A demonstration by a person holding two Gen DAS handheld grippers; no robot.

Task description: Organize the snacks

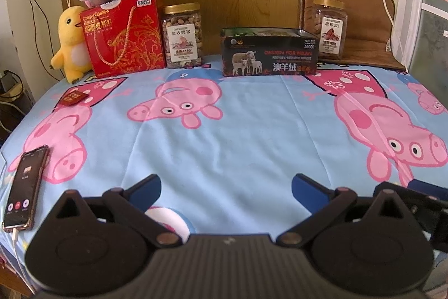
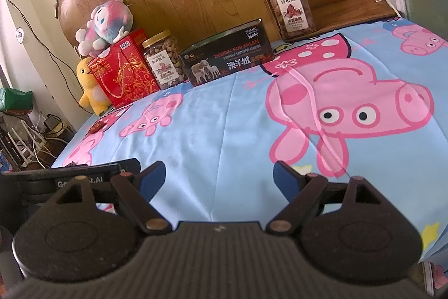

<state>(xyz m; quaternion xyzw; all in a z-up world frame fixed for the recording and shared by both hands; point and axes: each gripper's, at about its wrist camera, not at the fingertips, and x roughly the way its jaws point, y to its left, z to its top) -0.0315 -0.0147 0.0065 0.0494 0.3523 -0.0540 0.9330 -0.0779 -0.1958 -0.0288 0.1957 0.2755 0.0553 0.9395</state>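
Gold-lidded cashew jar [image 1: 182, 36] beside red box [image 1: 123, 38], pecan jar [image 1: 329, 27] perhaps, both grippers' jaws wide, empty

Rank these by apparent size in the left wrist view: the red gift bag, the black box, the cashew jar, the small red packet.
1. Red gift bag and black box: too alike to separate.
2. Cashew jar.
3. Small red packet, clearly smallest, though it lies nearer the camera.
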